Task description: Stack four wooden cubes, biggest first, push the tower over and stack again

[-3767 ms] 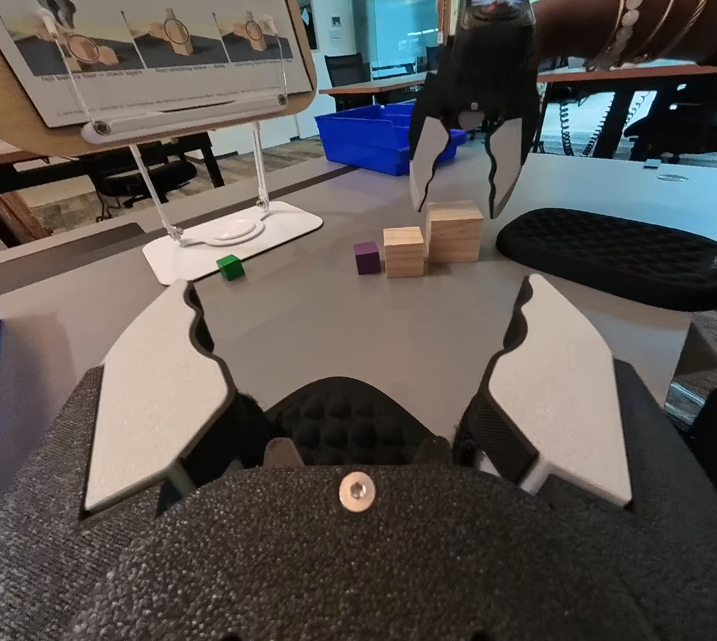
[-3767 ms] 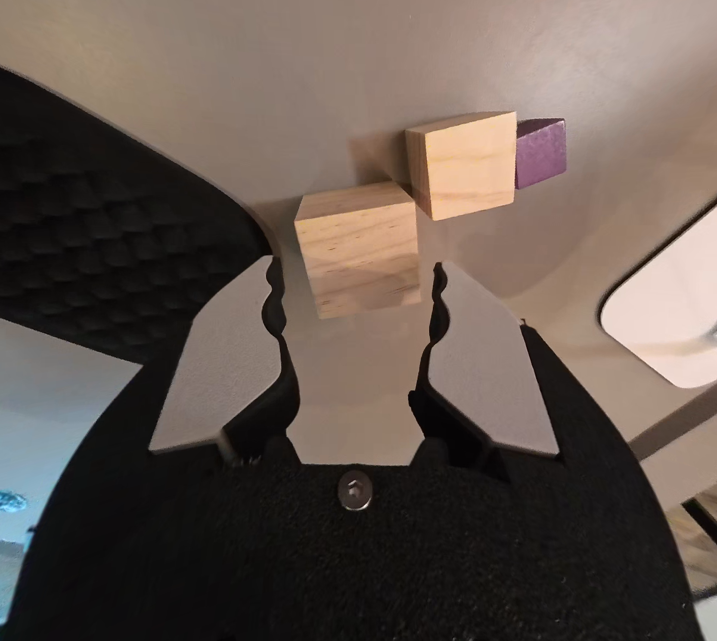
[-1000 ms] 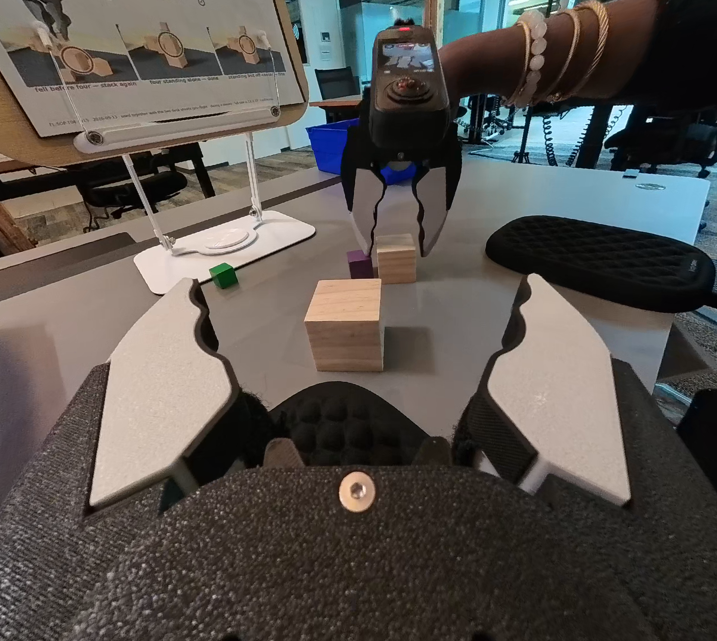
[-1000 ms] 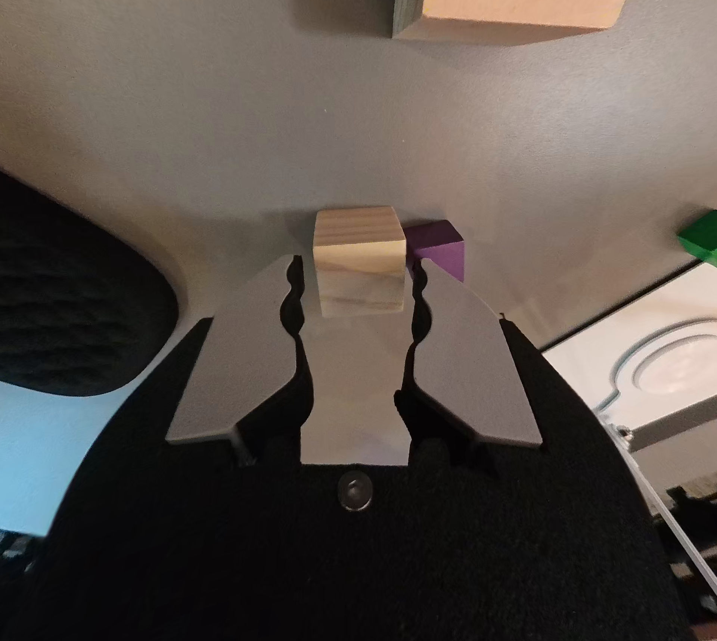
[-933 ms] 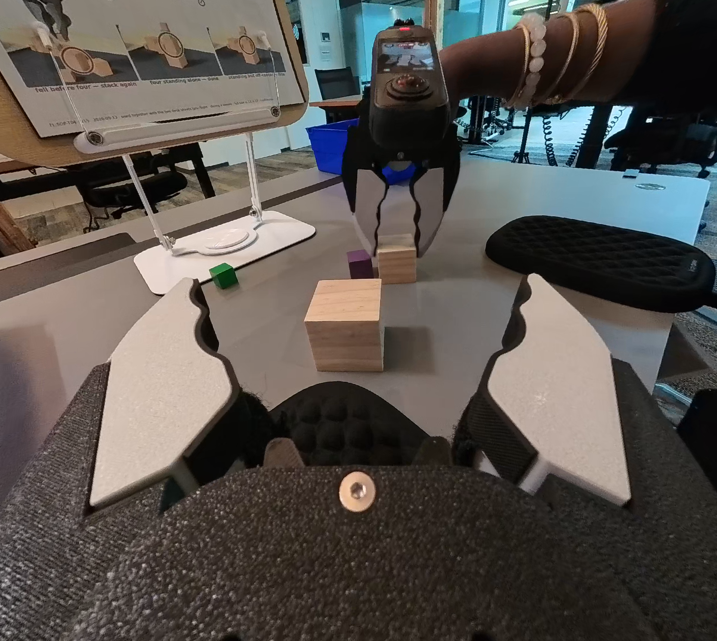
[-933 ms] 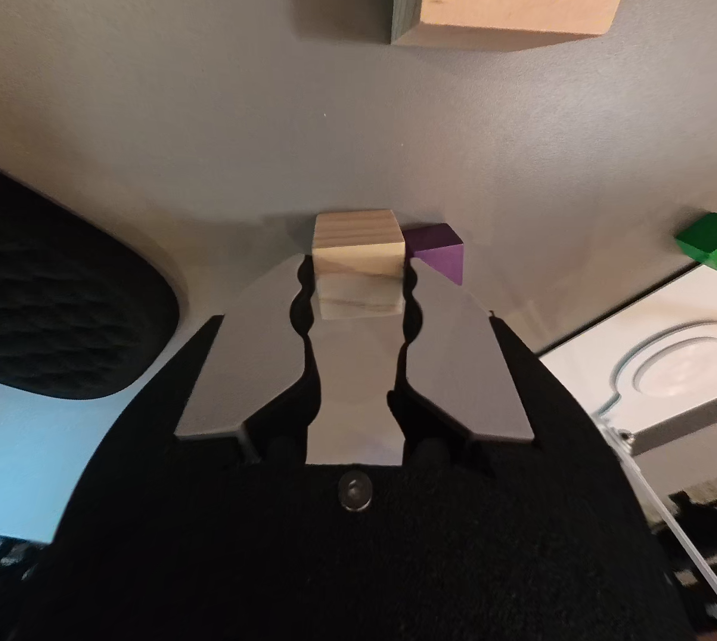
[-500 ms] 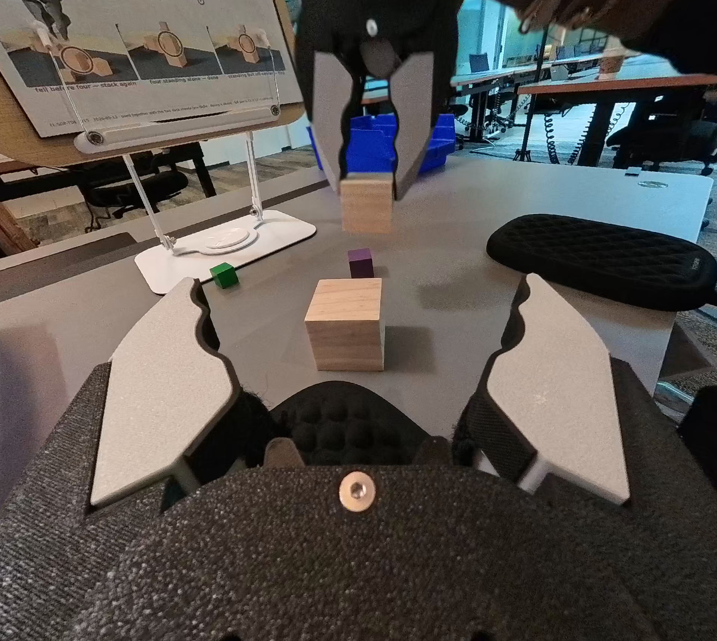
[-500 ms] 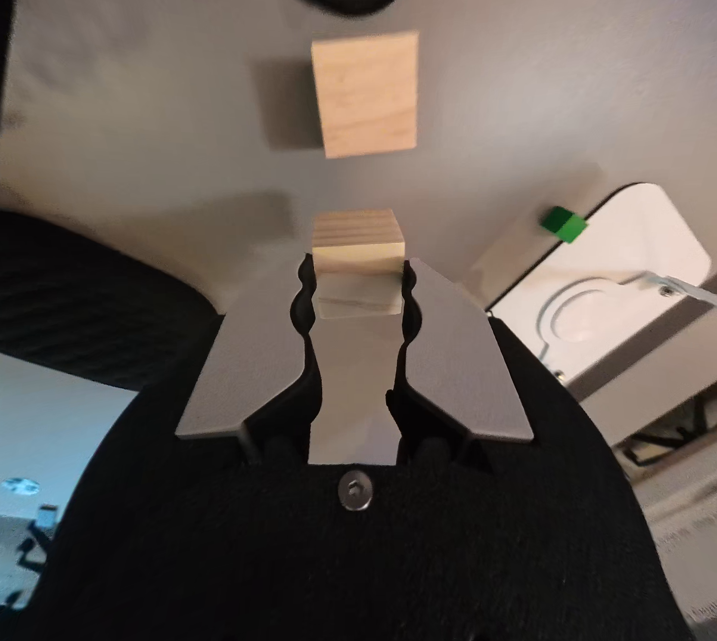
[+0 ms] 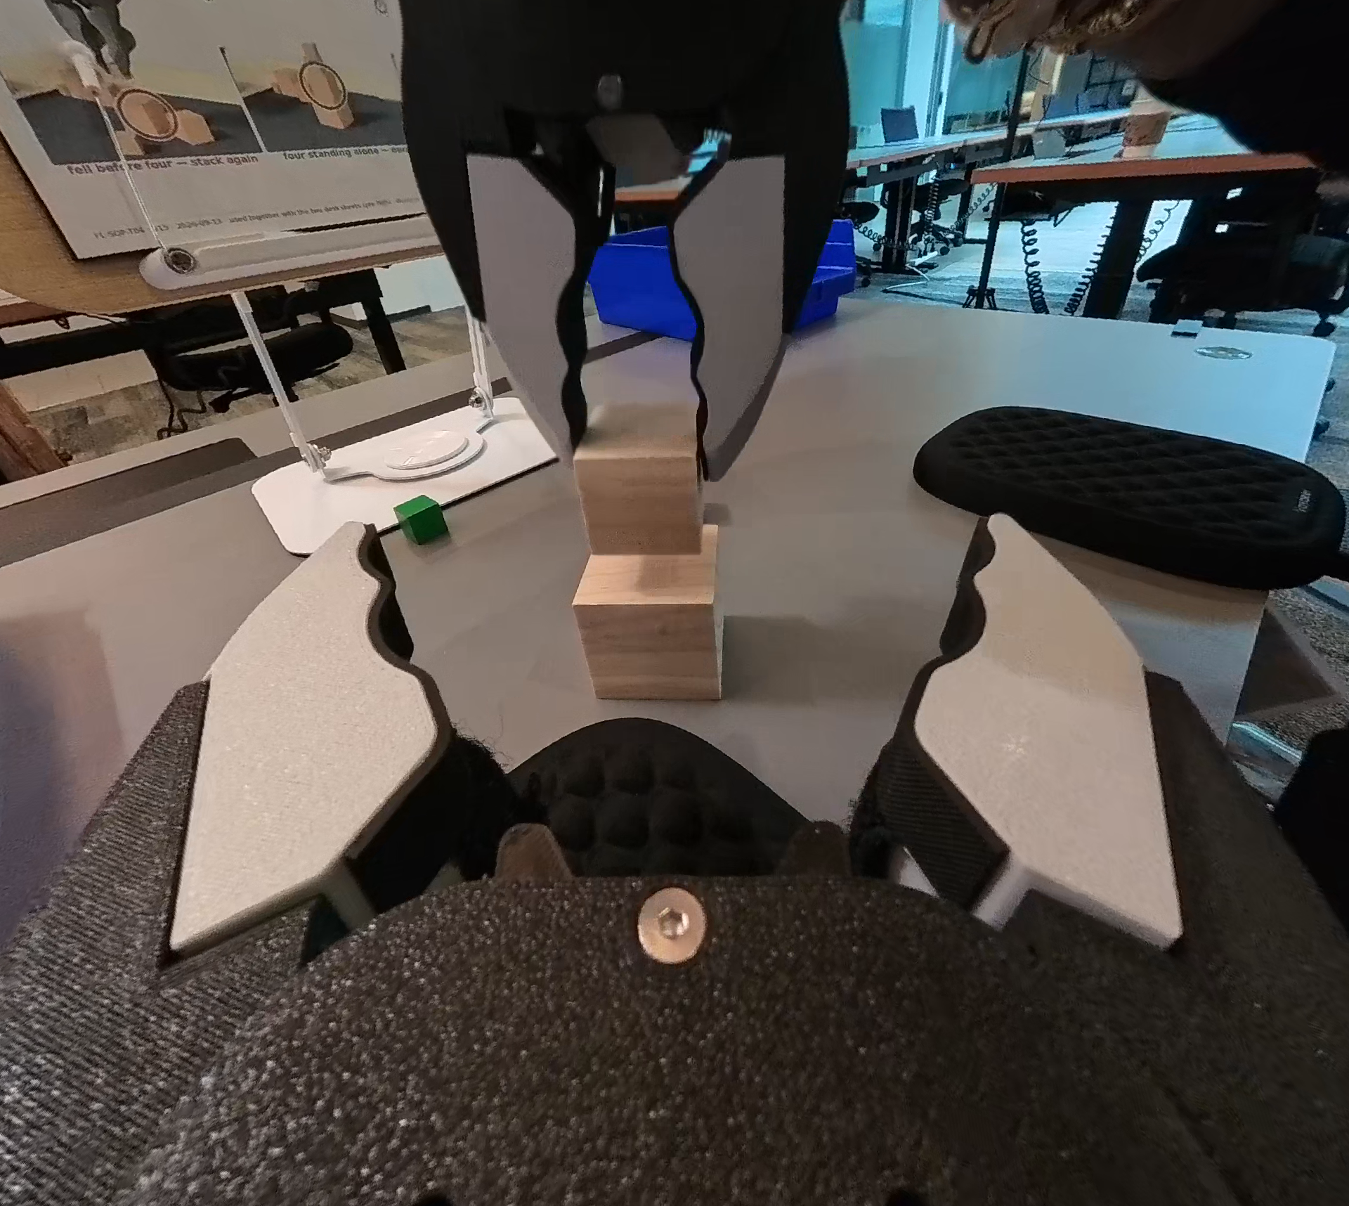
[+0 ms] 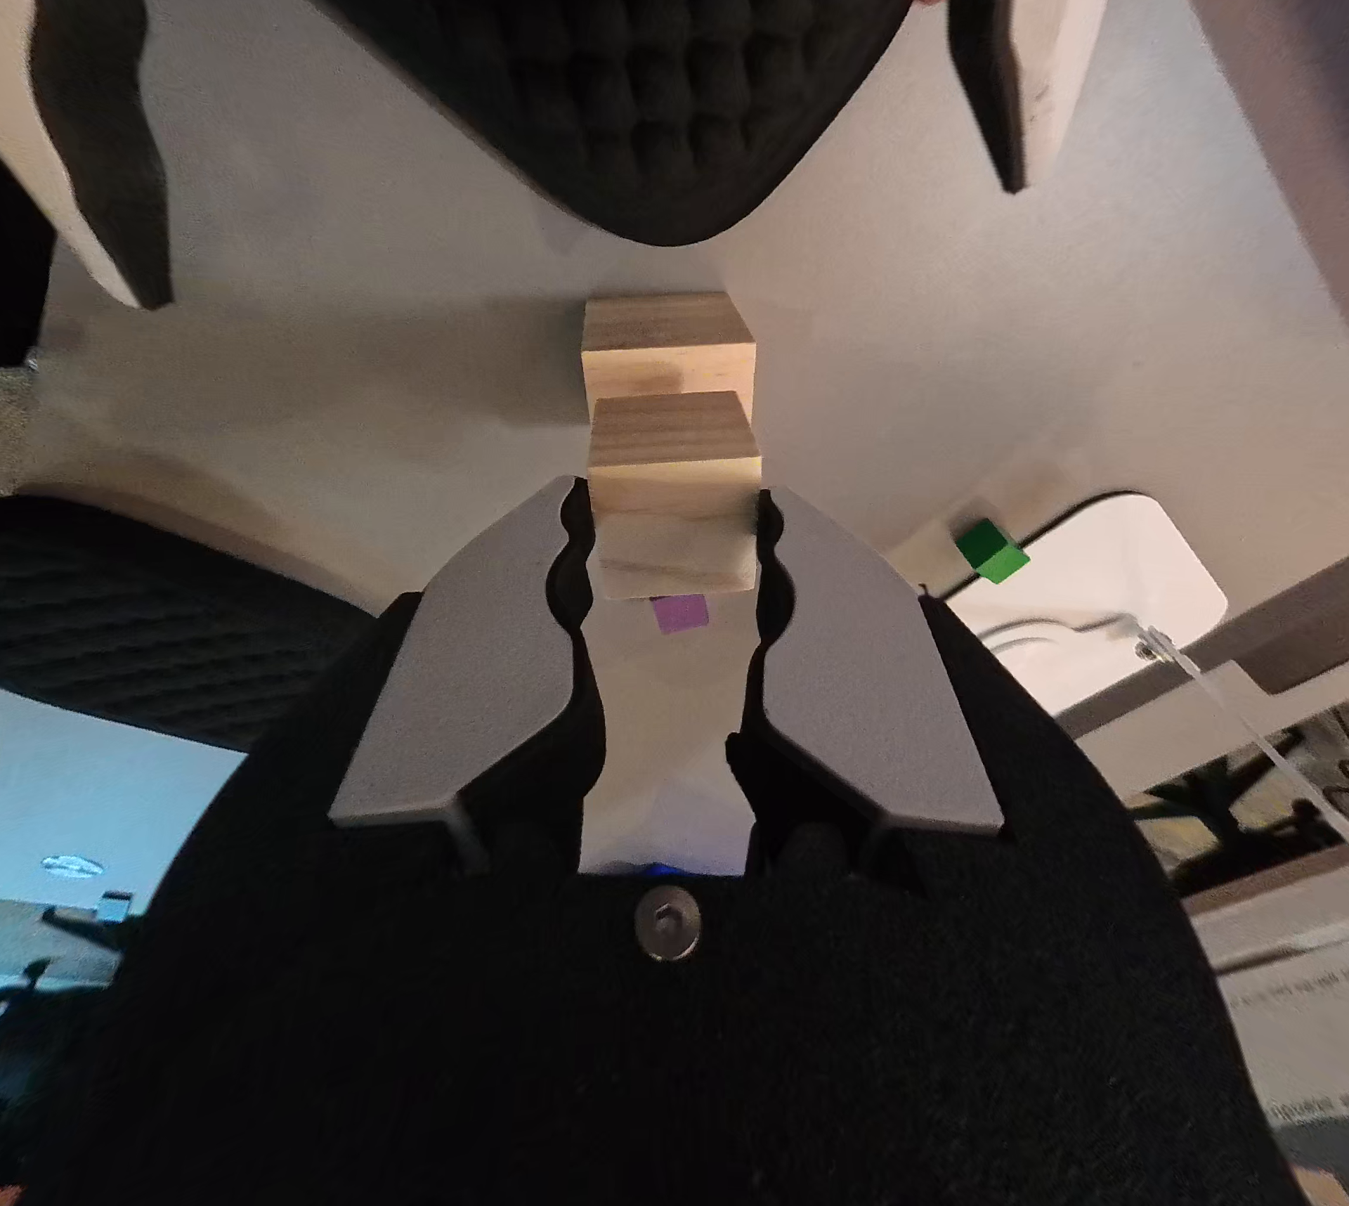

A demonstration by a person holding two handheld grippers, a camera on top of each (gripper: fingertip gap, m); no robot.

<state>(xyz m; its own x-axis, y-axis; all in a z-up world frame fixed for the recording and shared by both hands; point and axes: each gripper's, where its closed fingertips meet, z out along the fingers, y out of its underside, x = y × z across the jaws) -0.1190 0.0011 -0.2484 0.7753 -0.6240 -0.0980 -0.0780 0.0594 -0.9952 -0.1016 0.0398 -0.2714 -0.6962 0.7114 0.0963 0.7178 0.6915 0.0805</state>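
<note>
on the grey worktop (image 9: 912, 514), a green cube (image 9: 420, 519) is seen at far left beside a white stand base (image 9: 409, 463). the left gripper (image 9: 675, 601) is held spread wide and empty, low before a large wooden cube (image 9: 653, 641). directly above that cube, a smaller wooden cube (image 9: 639, 499) is clamped between the pads of the right gripper (image 9: 636, 441), pointed straight down, its underside seemingly just at the larger cube's top. a second ago this smaller cube stood on the worktop beside a purple cube (image 10: 680, 613); it is now lifted clear and carried over. a black pad (image 9: 1124, 499) lies at right.
</note>
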